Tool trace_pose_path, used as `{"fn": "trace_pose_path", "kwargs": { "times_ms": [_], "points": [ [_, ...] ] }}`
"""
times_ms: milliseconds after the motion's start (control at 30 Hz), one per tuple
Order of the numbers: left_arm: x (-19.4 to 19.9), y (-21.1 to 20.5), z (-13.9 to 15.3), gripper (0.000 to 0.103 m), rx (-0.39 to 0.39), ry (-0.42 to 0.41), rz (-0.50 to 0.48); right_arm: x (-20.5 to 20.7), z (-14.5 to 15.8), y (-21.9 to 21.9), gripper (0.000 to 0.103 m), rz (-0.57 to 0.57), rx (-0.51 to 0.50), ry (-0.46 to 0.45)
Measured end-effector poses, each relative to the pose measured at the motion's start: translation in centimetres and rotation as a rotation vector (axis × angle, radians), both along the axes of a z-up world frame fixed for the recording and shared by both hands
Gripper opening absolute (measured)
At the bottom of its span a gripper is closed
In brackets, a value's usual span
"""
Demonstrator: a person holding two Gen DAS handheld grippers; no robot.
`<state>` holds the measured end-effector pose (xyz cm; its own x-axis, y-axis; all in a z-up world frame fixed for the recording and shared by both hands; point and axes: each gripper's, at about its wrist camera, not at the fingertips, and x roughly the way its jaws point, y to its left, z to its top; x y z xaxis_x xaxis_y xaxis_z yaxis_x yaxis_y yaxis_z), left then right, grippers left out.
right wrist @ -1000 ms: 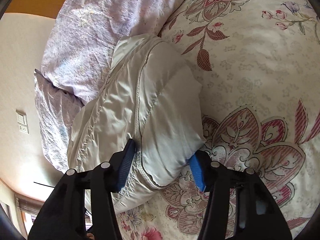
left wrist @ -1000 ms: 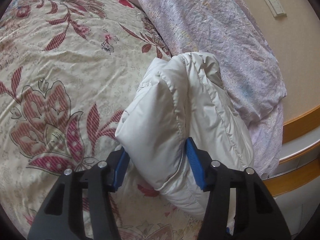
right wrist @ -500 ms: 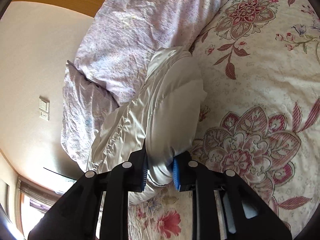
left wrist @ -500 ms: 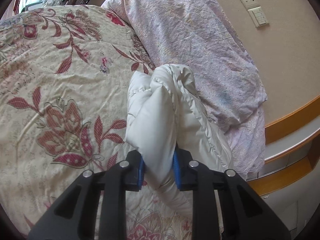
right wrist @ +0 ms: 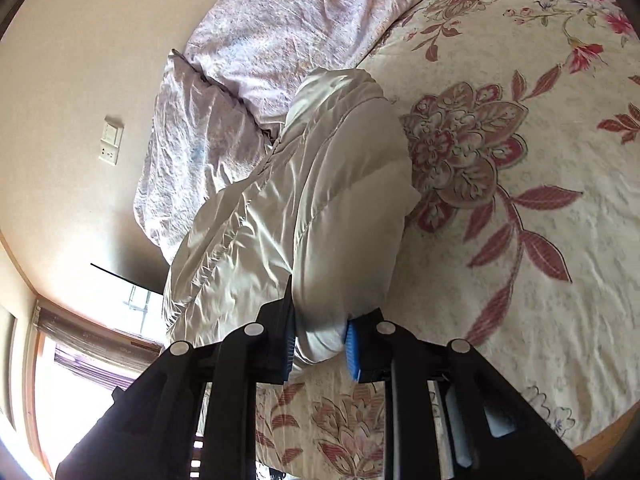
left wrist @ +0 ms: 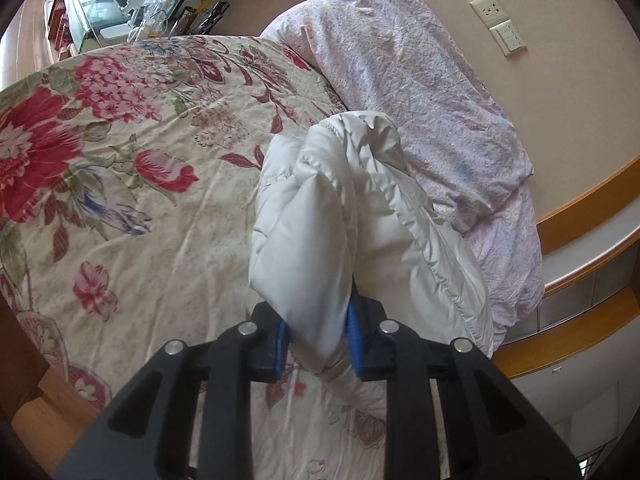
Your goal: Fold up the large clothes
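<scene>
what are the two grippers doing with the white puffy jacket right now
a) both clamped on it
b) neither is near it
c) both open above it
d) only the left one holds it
a: the left gripper and the right gripper each have their blue pads squeezed onto a fold of the white jacket above the floral bedspread.

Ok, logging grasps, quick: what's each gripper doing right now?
Left gripper: closed on the white puffer jacket.
Right gripper: closed on the same jacket.

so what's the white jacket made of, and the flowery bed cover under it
White jacket: likely padded nylon or polyester; slight sheen, puffy quilted channels, stitched seams. Flowery bed cover: matte woven fabric, probably cotton; printed flowers, soft creases, no shine.
</scene>
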<state>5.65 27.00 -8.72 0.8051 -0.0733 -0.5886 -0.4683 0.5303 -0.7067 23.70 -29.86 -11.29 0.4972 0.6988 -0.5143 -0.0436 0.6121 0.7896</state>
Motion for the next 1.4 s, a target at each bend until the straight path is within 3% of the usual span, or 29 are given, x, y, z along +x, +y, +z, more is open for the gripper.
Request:
{"fn": "trace_pose_path", "kwargs": {
  "times_ms": [200,233,333,500,667,1000,1200,1400],
  "points": [
    [-0.1,-0.3,-0.2,0.034,0.065,0.04,-0.011,-0.4,0.4,-0.1,0.044,-0.014,-0.084,0.029],
    [0.0,-0.4,-0.2,0.036,0.078,0.047,-0.013,-0.5,0.8,-0.1,0.051,-0.024,-0.125,0.019],
    [0.0,-0.3,-0.3,0.041,0.095,0.063,-0.014,-0.9,2.1,-0.4,0.056,-0.084,-0.279,-0.032],
    [-0.2,0.0,-0.6,0.058,0.11,0.085,-0.004,-1.2,4.1,-0.4,0.056,-0.139,-0.446,-0.096],
    [-0.5,0.3,-0.9,0.065,0.104,0.093,0.001,-0.7,5.7,1.2,0.056,-0.127,-0.511,-0.158],
    [-0.9,0.3,-0.9,0.076,0.098,0.083,-0.001,-0.1,7.9,7.7,0.056,0.028,-0.548,-0.27],
    [-1.8,0.8,-0.7,0.088,0.075,0.03,0.006,0.1,7.9,12.3,0.056,0.119,-0.551,-0.3],
    [-2.6,0.9,-0.6,0.093,0.071,-0.02,-0.004,-0.2,7.6,16.0,0.056,0.189,-0.557,-0.321]
  ]
}}
